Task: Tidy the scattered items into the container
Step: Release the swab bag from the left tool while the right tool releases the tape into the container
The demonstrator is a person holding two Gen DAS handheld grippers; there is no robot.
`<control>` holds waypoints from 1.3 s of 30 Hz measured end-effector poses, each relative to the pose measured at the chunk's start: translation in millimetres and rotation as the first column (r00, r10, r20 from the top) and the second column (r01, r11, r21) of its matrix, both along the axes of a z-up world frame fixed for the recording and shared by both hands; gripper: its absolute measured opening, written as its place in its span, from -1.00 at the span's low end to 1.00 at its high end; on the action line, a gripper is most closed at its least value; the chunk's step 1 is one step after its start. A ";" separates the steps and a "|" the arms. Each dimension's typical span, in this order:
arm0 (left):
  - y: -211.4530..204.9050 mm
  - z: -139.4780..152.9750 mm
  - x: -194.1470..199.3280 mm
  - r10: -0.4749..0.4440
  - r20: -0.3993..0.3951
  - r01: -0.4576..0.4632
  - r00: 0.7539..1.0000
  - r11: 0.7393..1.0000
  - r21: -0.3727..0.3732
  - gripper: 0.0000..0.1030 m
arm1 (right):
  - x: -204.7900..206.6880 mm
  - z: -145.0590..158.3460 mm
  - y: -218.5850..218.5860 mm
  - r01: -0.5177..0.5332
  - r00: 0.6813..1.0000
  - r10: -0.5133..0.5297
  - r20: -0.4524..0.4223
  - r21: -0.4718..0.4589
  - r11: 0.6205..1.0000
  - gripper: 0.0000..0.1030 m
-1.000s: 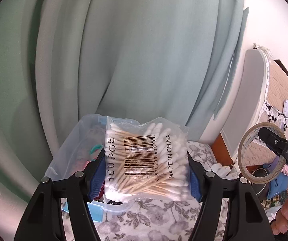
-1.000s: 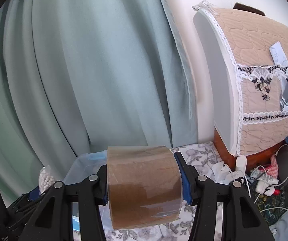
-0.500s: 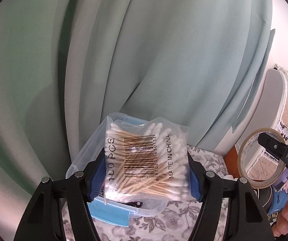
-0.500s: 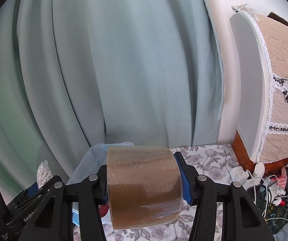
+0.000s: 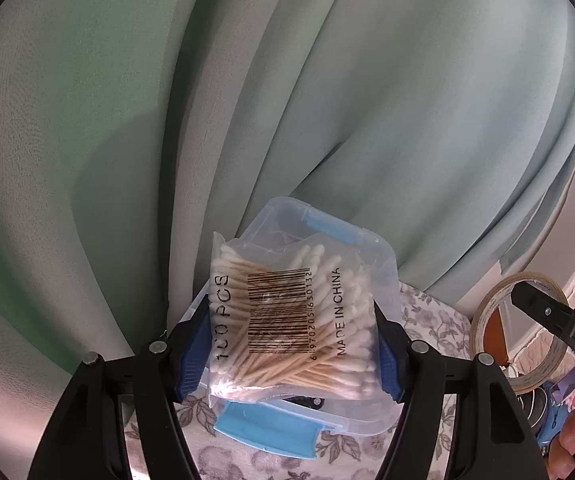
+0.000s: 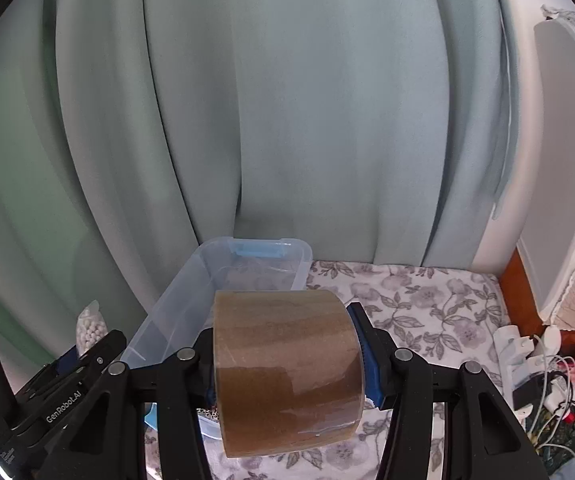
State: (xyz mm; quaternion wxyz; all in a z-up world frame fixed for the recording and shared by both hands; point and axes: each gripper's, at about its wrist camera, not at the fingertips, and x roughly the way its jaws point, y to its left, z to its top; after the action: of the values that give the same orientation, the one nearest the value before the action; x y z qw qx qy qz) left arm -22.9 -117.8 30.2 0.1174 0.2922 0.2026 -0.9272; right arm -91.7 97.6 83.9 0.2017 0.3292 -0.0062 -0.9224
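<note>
The swab bag (image 5: 293,320) hangs pinched between the blue pads (image 5: 193,350) of the left gripper (image 5: 293,350), held above and in front of the clear bin (image 5: 383,264) that sits on the floral cloth (image 6: 415,304) against the curtain (image 5: 327,100). It looks light and limp, a slick film pouch likely to sag or slide, so a squeeze across the packed middle seems the safest hold; the sticks inside could bend under too much force. The tape roll (image 6: 287,368) is clamped at its flat sides by the right gripper (image 6: 287,364), in front of the bin's near corner; it looks stiff and heavier, and its smooth curved face would likely roll if dropped. Both loads hide most of the bin's inside, so what already lies there is hard to make out, beyond a dark shape under the bag. The cluttered cables (image 6: 547,360) at right are cut off by the lens rim.
</note>
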 end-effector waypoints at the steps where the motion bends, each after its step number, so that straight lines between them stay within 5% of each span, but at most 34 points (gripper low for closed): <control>1: -2.3 -1.7 -1.5 0.006 0.004 -0.006 1.000 1.000 0.003 0.37 | -2.9 -2.8 -3.8 -0.010 1.000 0.010 0.005 0.001 1.000 0.08; 19: -16.5 -34.0 -25.2 -0.001 0.087 -0.003 0.996 0.999 0.041 0.37 | -45.5 -57.0 -79.9 -0.170 0.981 0.157 0.111 0.115 0.979 0.08; 27: -22.6 -36.5 -32.8 -0.002 0.098 -0.002 0.995 0.999 0.041 0.39 | -49.3 -61.7 -85.5 -0.206 0.971 0.190 0.145 0.112 0.972 0.14; 30: -20.2 -37.3 -33.2 -0.008 0.096 0.005 0.995 0.999 0.039 0.50 | -46.4 -59.4 -83.6 -0.213 0.971 0.201 0.126 0.084 0.974 0.40; 39: -9.5 -22.0 -17.9 -0.002 0.088 0.005 0.996 0.999 -0.033 0.71 | -42.8 -52.6 -64.5 -0.154 0.982 0.145 0.118 0.067 0.986 0.40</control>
State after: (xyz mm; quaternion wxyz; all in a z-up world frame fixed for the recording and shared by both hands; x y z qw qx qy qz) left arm -40.8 -127.3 8.2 0.1293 0.3311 0.1814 -0.9169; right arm -134.5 33.1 31.3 0.2570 0.3878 0.0423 -0.8842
